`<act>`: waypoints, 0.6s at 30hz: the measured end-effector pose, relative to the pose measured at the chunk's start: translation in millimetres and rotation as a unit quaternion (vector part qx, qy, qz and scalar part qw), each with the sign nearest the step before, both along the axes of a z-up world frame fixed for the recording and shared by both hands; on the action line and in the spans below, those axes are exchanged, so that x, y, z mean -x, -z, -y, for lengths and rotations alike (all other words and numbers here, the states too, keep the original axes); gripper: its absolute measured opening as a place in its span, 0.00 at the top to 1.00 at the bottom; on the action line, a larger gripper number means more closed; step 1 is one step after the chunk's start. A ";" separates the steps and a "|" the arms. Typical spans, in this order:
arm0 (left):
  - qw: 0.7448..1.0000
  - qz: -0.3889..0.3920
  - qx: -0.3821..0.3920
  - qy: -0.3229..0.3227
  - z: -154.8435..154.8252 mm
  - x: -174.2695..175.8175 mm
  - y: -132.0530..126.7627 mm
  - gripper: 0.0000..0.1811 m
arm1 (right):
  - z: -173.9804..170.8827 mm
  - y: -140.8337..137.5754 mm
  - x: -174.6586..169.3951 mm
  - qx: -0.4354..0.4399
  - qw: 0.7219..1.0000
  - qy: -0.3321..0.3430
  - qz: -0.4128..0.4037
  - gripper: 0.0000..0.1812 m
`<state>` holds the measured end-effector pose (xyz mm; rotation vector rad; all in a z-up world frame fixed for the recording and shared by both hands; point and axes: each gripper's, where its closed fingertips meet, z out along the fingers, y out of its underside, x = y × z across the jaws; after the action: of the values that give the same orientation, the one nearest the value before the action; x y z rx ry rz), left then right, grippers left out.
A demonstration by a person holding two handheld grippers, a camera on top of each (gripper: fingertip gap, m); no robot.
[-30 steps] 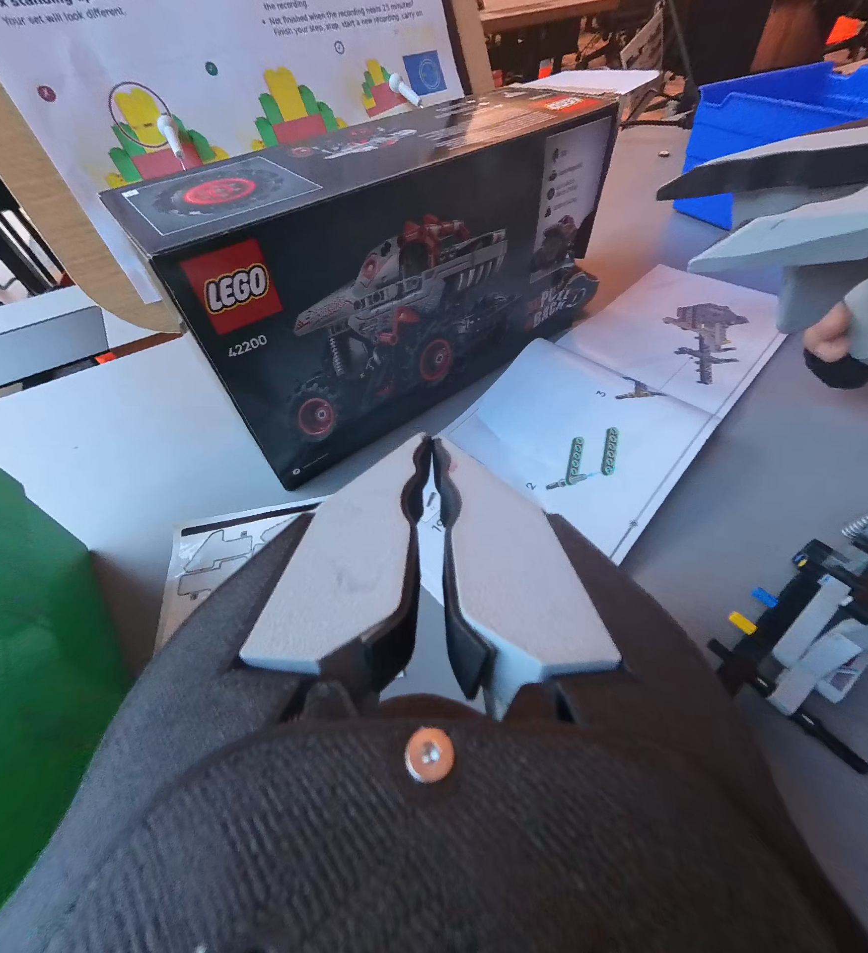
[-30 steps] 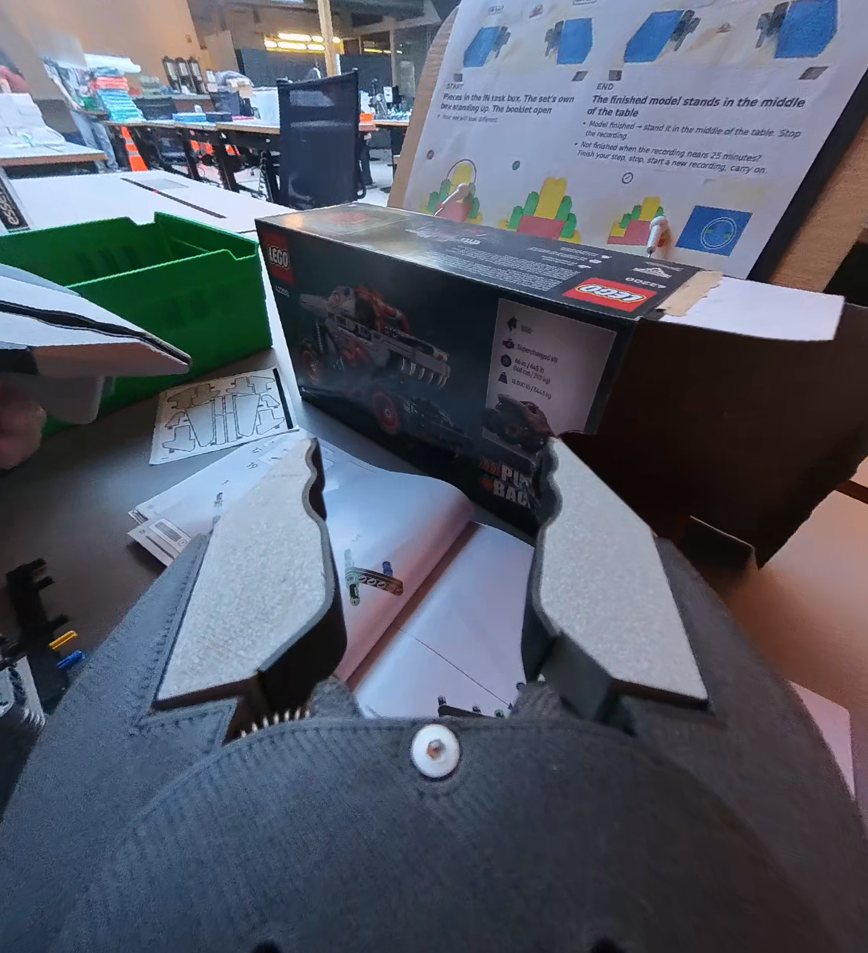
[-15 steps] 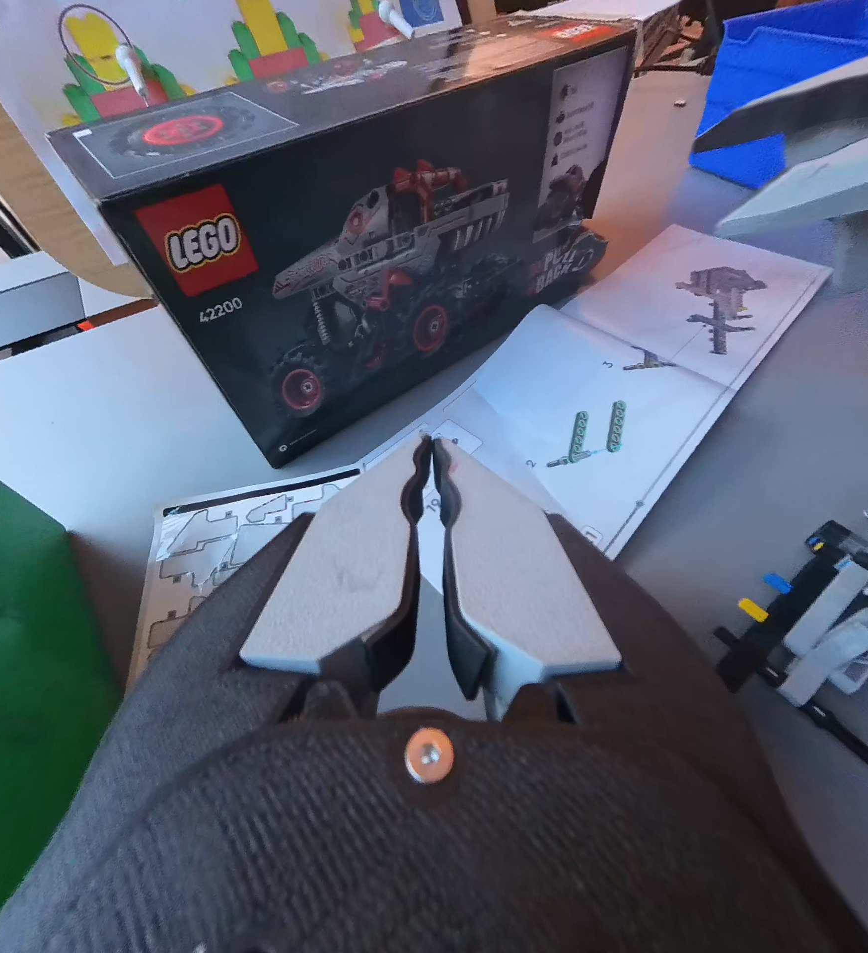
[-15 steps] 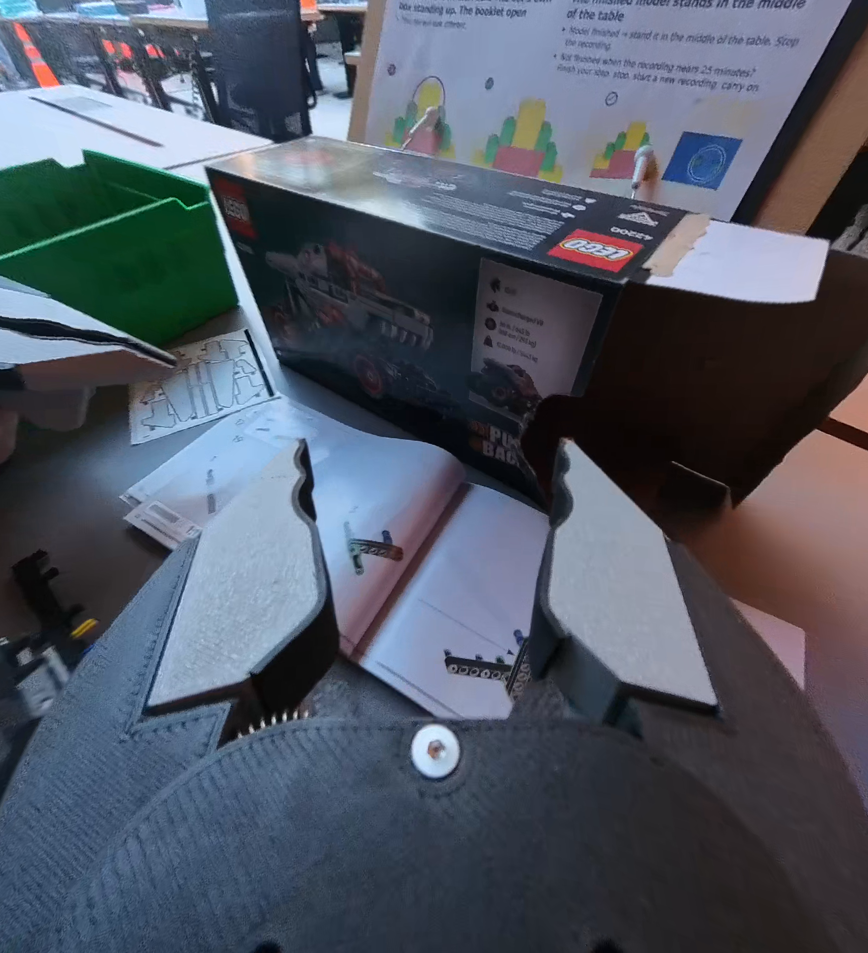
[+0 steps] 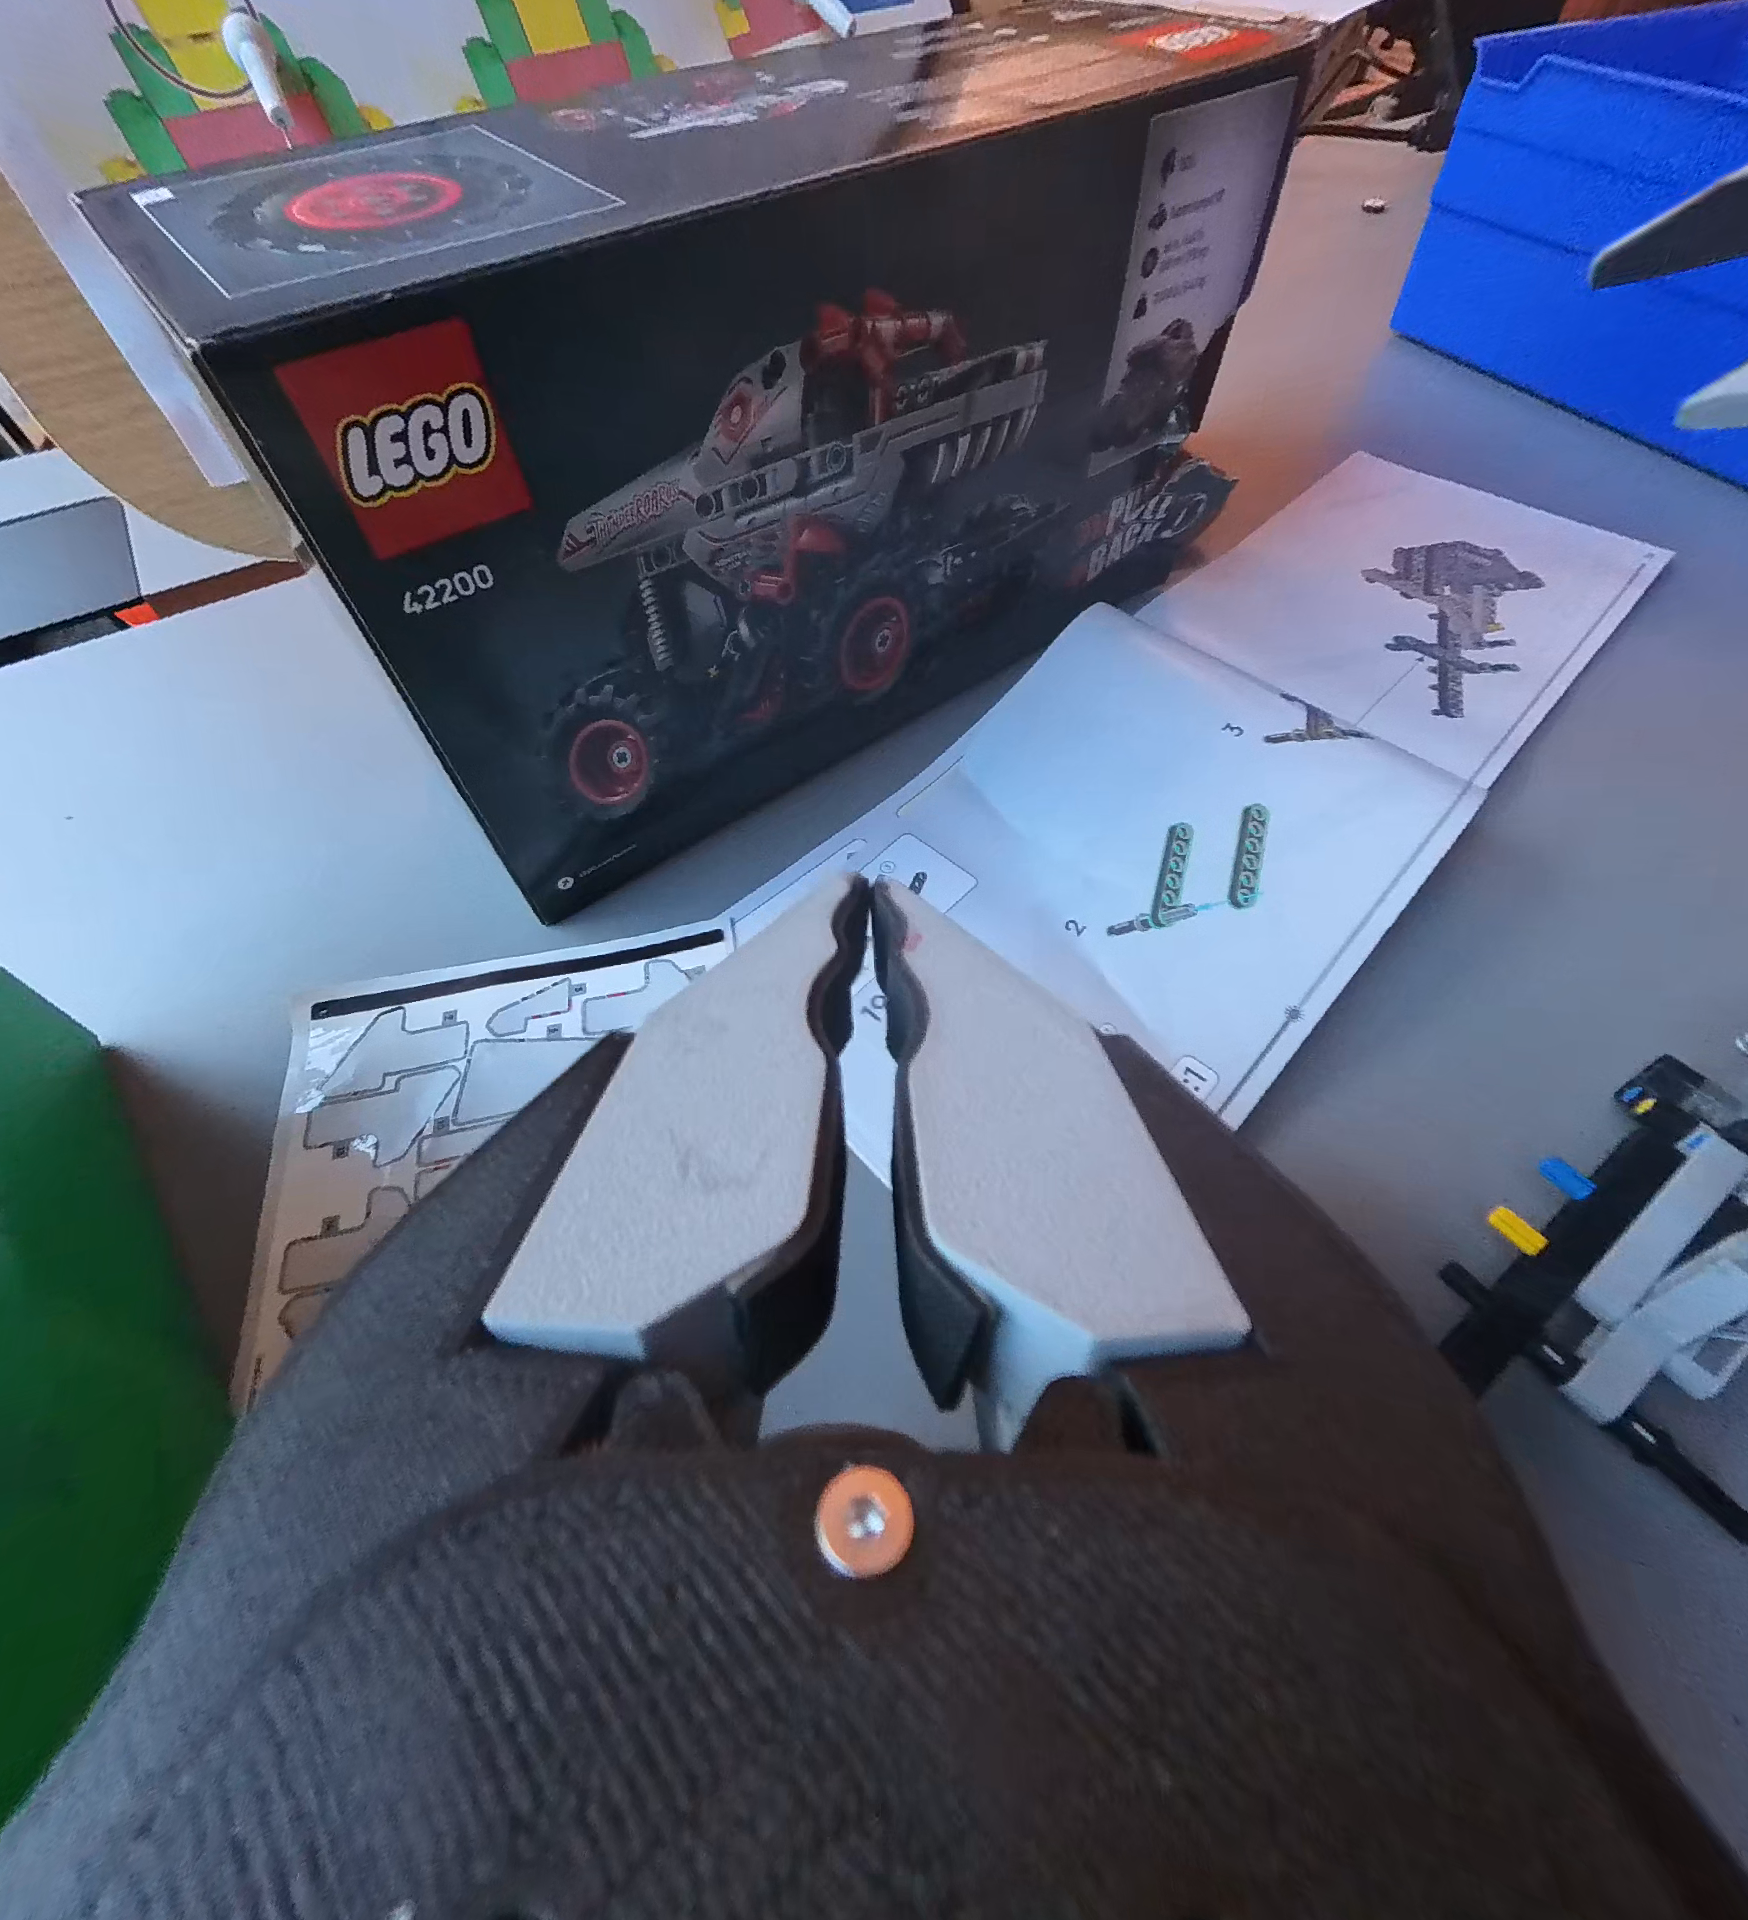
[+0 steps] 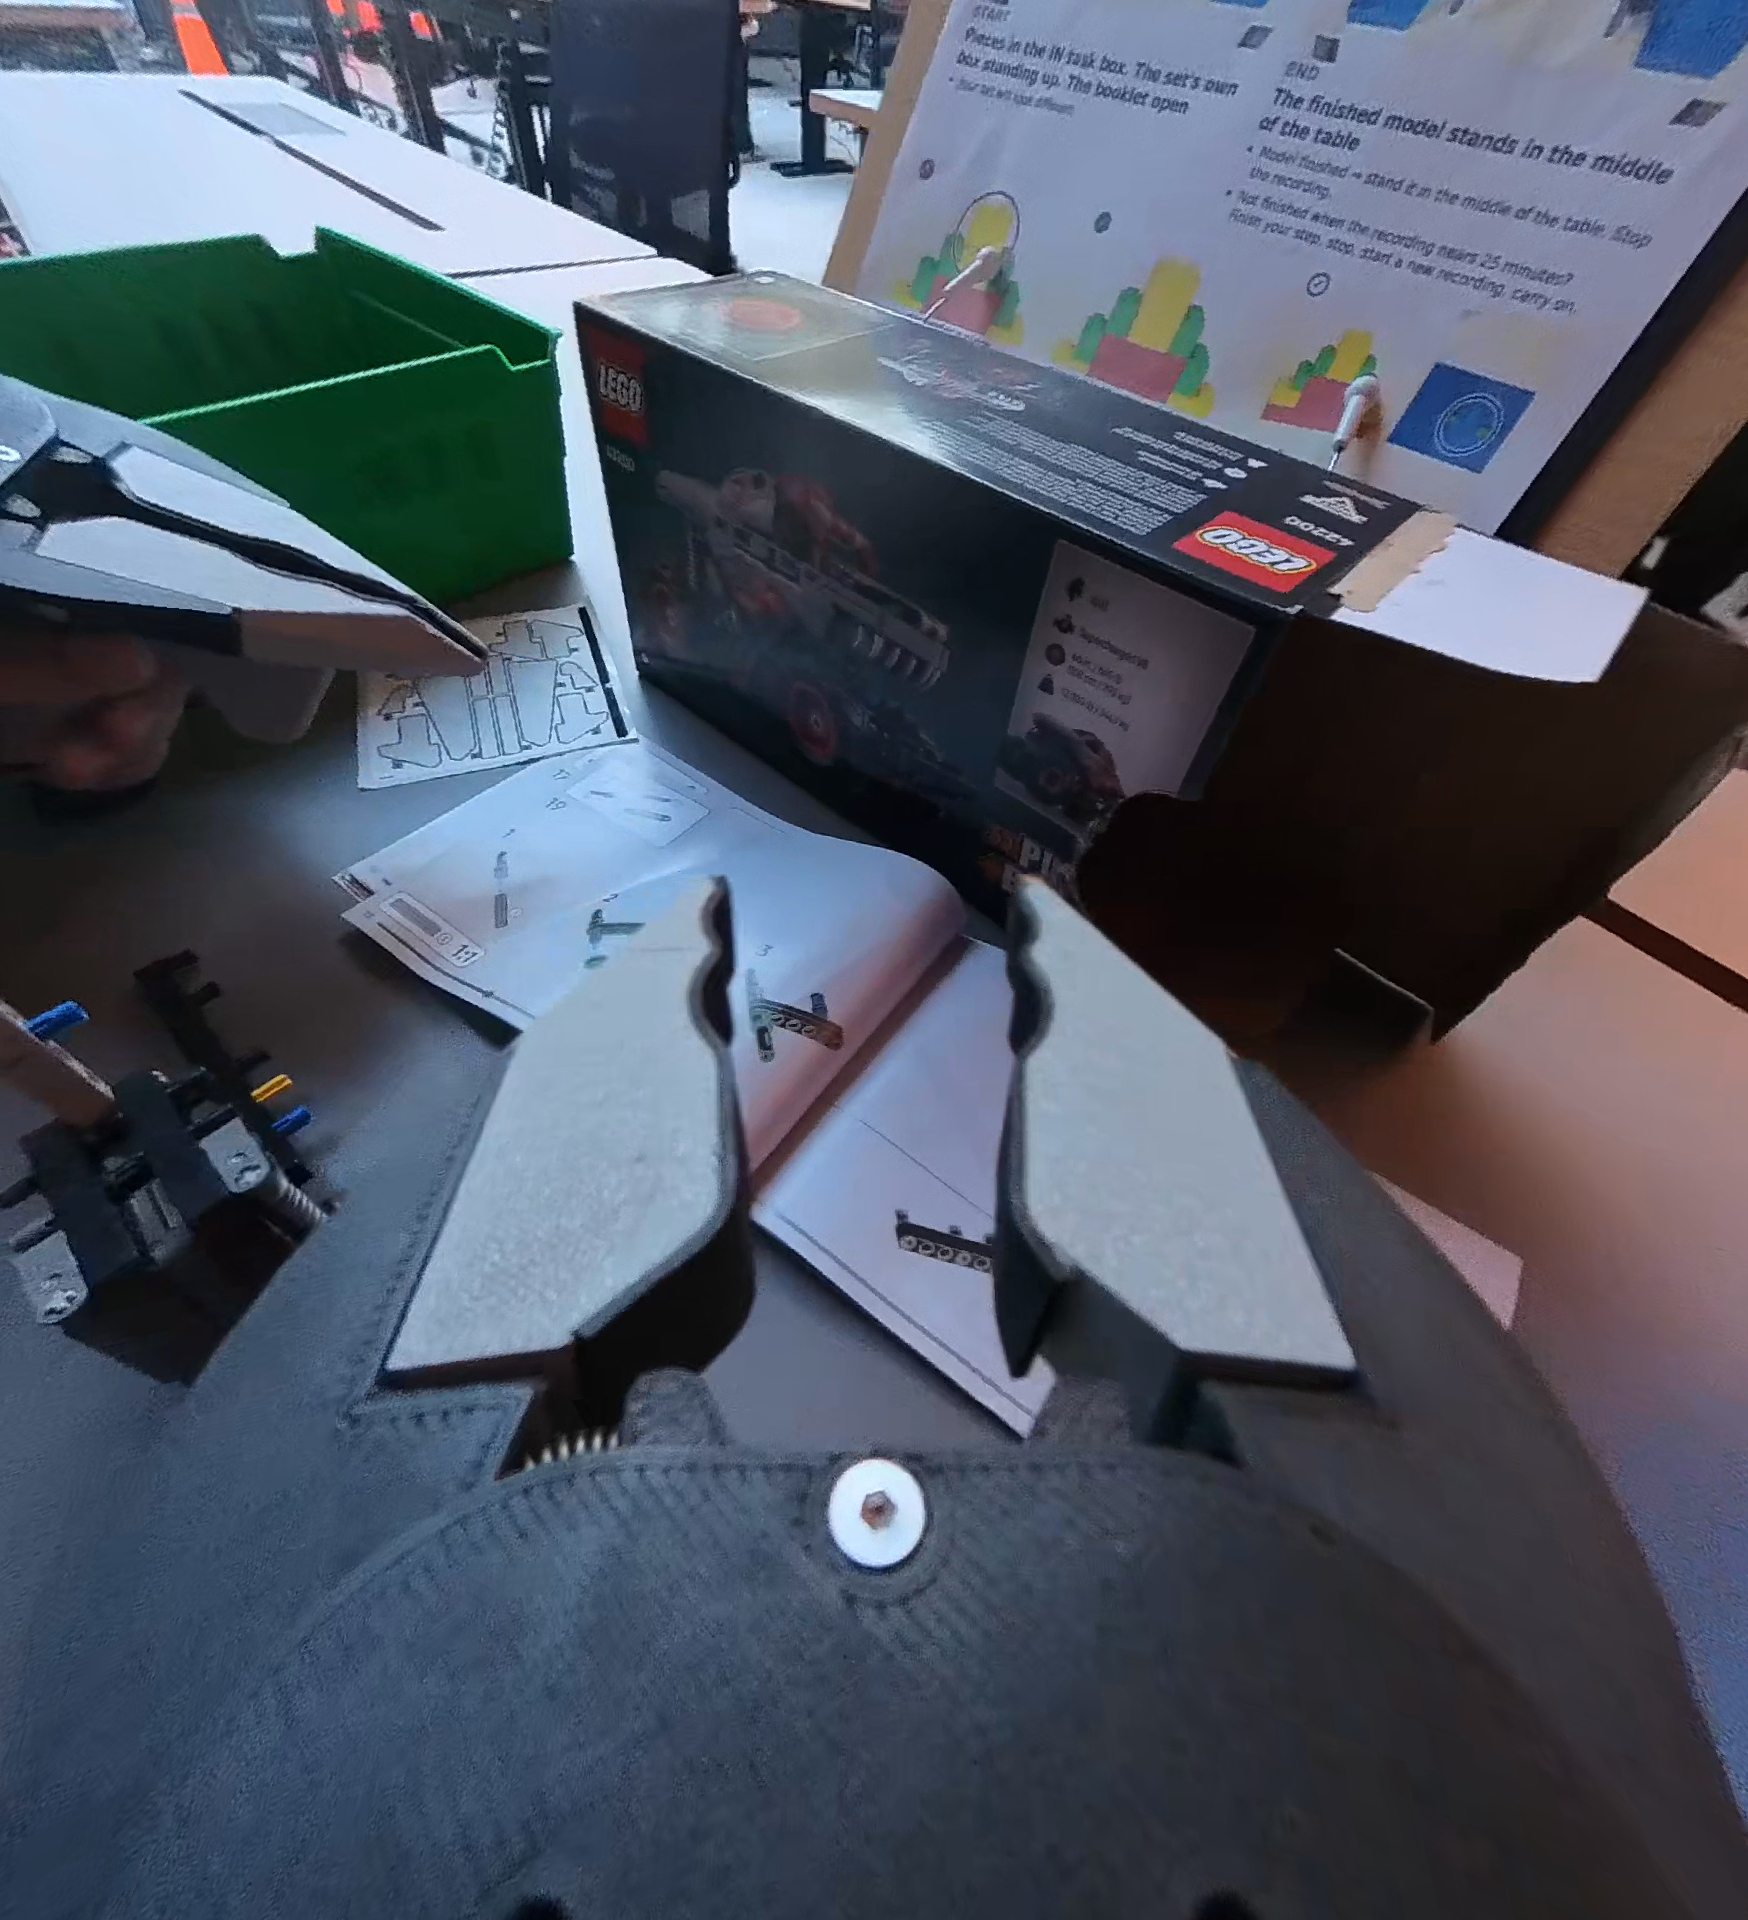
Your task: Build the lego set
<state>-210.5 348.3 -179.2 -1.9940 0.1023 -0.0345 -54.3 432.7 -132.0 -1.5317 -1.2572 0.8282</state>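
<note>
Left wrist view: the left gripper (image 5: 868, 896) hangs above the surface (image 5: 174, 748) with its tips pressed together, nothing between them, over the edge of the open instruction booklet (image 5: 1202, 790). A sticker sheet (image 5: 413, 1081) lies just left of it, the black set box (image 5: 704, 488) stands behind, and the half-built model (image 5: 1659, 1236) sits off to the right. A green bin (image 5: 18, 1351) fills the left edge, a blue bin (image 5: 1618, 208) the far right.

Right wrist view: the right gripper (image 6: 865, 935) is spread wide and empty, poised over the booklet's right-hand page (image 6: 880, 1164). The model (image 6: 132, 1153) rests at the left, apart from both grippers. The left gripper's closed tips (image 6: 434, 634) point at the sticker sheet (image 6: 496, 707).
</note>
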 end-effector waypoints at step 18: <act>1.000 0.001 0.001 0.008 -0.8 -6.8 1.8 1.00 | 15.6 29.4 17.8 0.083 0.996 -0.037 -0.003 0.86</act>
<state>-203.7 349.2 -181.0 -1.9952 0.1171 -0.0470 -72.2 417.1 -161.4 -1.6200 -1.2739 1.0051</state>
